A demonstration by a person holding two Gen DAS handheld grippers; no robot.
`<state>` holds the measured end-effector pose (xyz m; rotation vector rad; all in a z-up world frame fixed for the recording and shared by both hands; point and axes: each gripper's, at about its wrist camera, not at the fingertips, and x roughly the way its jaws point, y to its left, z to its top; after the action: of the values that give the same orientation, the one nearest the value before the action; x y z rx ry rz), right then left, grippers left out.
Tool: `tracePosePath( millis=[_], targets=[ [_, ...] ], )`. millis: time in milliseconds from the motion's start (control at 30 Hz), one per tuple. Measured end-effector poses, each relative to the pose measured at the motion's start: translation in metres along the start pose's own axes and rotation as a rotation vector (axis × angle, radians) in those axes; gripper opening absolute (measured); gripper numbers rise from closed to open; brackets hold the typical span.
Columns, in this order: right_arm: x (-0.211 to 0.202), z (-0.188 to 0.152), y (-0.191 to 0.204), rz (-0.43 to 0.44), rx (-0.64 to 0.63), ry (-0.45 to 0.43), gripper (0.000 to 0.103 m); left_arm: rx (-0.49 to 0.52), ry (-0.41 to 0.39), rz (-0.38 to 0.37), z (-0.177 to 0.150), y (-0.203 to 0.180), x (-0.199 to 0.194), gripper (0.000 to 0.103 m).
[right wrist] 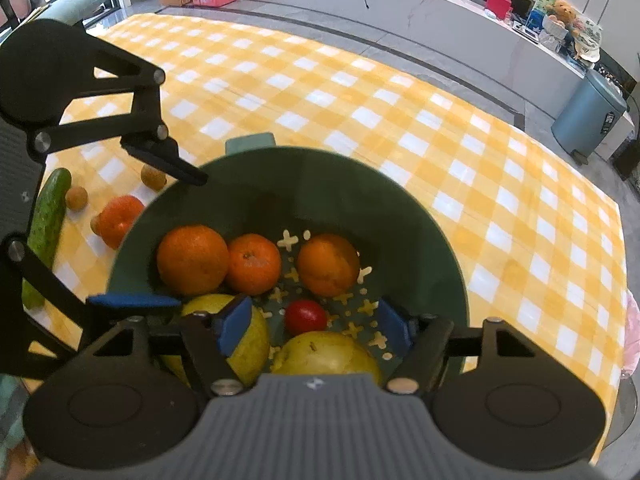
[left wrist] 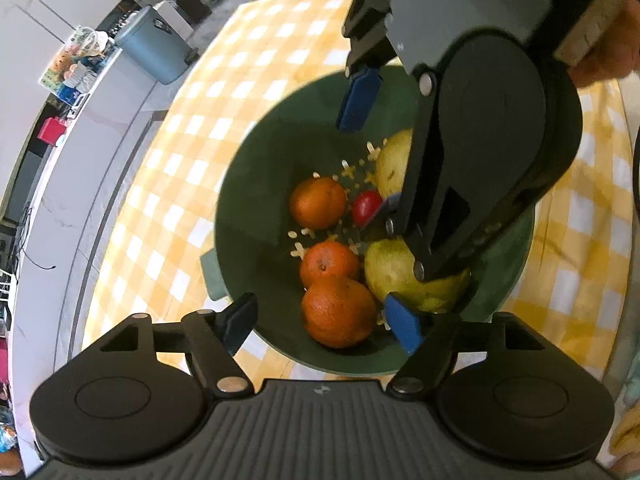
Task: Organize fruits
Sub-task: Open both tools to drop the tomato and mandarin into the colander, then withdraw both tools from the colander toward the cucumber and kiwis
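Both grippers hung over a green colander bowl [right wrist: 420,216] on a yellow-and-white checked tablecloth [right wrist: 360,92]. The right gripper [right wrist: 316,326] had its blue-padded fingers spread wide and held nothing; they reached inside the bowl above a small red tomato [right wrist: 306,315] and two yellow-green pears [right wrist: 332,354], and its left pad overlapped one pear, though contact could not be judged. The left gripper [left wrist: 324,318] was also spread wide and empty, one pad just outside the bowl's rim and the other inside by a pear [left wrist: 390,270]. Three oranges [right wrist: 192,260] lay together in the bowl, beside the pears and tomato. In the left wrist view, the right gripper's body hid much of both pears and part of the tomato. Outside the bowl, seen from the right wrist, lay a cucumber [right wrist: 46,220], another orange fruit [right wrist: 118,220] partly hidden by the bowl's rim, and small brown round fruits [right wrist: 76,198], too small to name.
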<state>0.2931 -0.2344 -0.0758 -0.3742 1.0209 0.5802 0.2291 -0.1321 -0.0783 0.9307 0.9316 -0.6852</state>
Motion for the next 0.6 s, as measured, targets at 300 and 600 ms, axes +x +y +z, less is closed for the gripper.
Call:
tracePosePath(
  millis=[300, 600],
  targets=[
    [-0.015, 0.004, 0.01, -0.085, 0.008, 0.0, 0.081, -0.04, -0.041, 0.024, -0.011, 0.0, -0.019, 0.086],
    [-0.035, 0.0, 0.022, -0.157, 0.098, 0.045, 0.085, -0.15, 0.014, 0.035, -0.045, 0.005, -0.039, 0.086]
  ],
)
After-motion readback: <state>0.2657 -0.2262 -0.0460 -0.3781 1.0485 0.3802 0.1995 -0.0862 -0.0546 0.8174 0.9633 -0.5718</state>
